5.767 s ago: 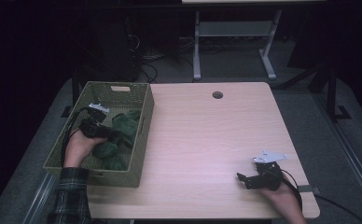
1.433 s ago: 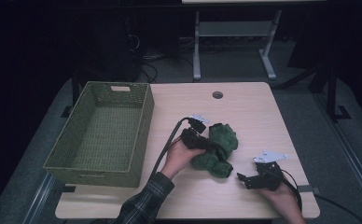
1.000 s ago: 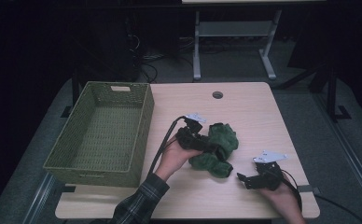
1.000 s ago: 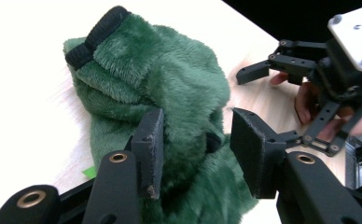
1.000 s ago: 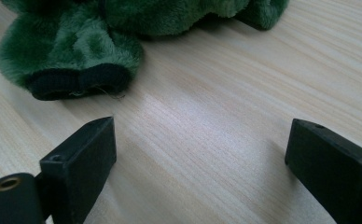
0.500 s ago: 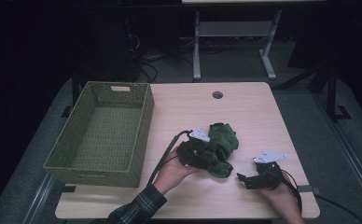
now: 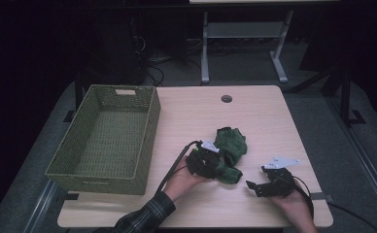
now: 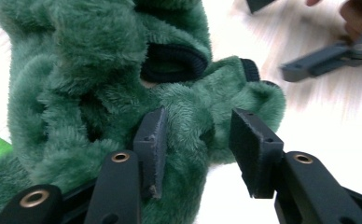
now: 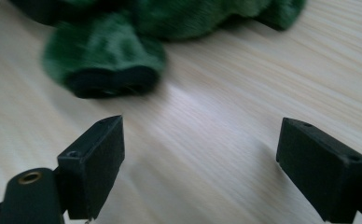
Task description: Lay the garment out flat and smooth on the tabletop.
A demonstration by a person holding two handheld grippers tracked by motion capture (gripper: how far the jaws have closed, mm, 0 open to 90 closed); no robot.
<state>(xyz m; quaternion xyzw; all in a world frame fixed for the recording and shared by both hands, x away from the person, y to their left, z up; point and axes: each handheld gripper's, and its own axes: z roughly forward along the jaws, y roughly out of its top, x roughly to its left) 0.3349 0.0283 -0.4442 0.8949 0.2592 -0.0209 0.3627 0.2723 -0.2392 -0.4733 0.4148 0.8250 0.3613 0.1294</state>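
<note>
My left gripper grips a fold of the soft, light green fleece garment lying mid-table; my right gripper, open and empty, should take the firmer dark cuff.

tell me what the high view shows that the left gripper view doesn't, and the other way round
High view alone: the green woven basket at the table's left, the person's plaid sleeve, and the left gripper and right gripper as whole tools.

Left gripper view alone: its own jaws up close, a fold of plush between them with the left pad pressed into the fur, plus a dark ribbed cuff.

Both share: the green fleece garment lying on the pale wood, and the right gripper nearby.
</note>
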